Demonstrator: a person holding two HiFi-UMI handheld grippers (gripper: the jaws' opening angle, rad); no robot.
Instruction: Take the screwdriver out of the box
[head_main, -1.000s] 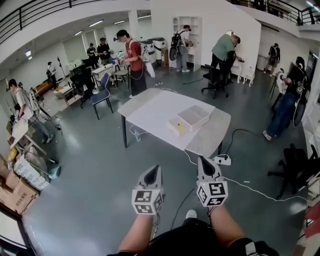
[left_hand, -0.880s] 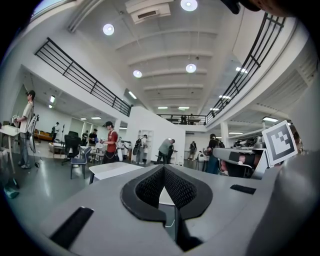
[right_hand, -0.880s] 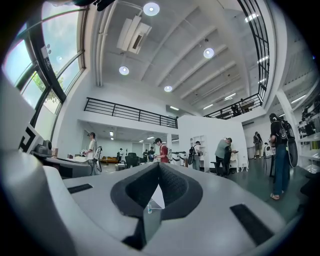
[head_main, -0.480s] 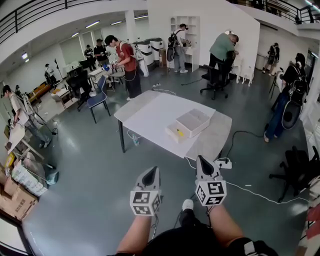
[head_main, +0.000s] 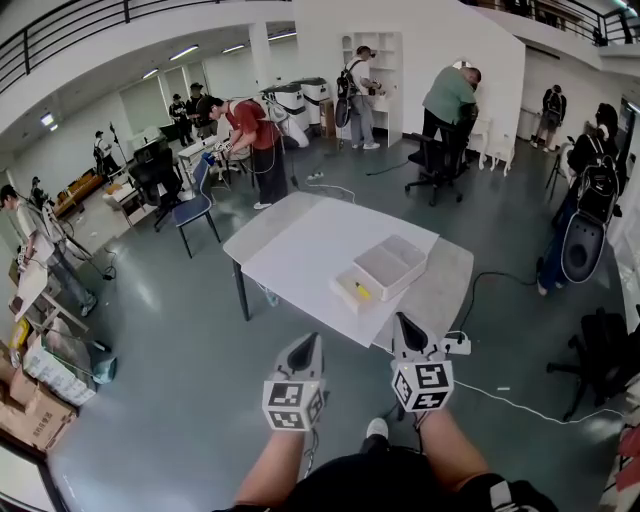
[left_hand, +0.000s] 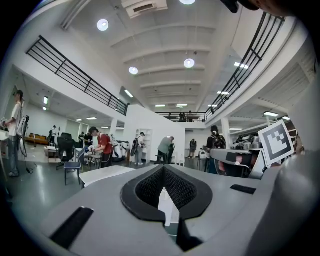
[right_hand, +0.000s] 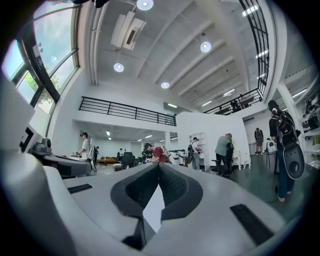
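A white box (head_main: 385, 268) lies open on the paper-covered table (head_main: 262, 222), near the table's closest corner. In its lower half (head_main: 352, 292) lies a small yellow thing (head_main: 360, 291), too small to identify. Both grippers are held out level over the floor, short of the table. My left gripper (head_main: 313, 340) has its jaws together and empty; in the left gripper view its tips (left_hand: 163, 168) meet, with the table's edge (left_hand: 102, 173) ahead. My right gripper (head_main: 401, 320) is also shut and empty, and its tips (right_hand: 159, 164) meet in the right gripper view.
A power strip (head_main: 456, 345) and a white cable (head_main: 520, 405) lie on the floor by the table's near corner. A black chair (head_main: 600, 355) stands at the right and a blue chair (head_main: 197, 205) beyond the table at the left. Several people work around the room.
The table and box have come nearer and lower in the head view as I walk toward them. Both grippers have travelled forward with me and stay shut.
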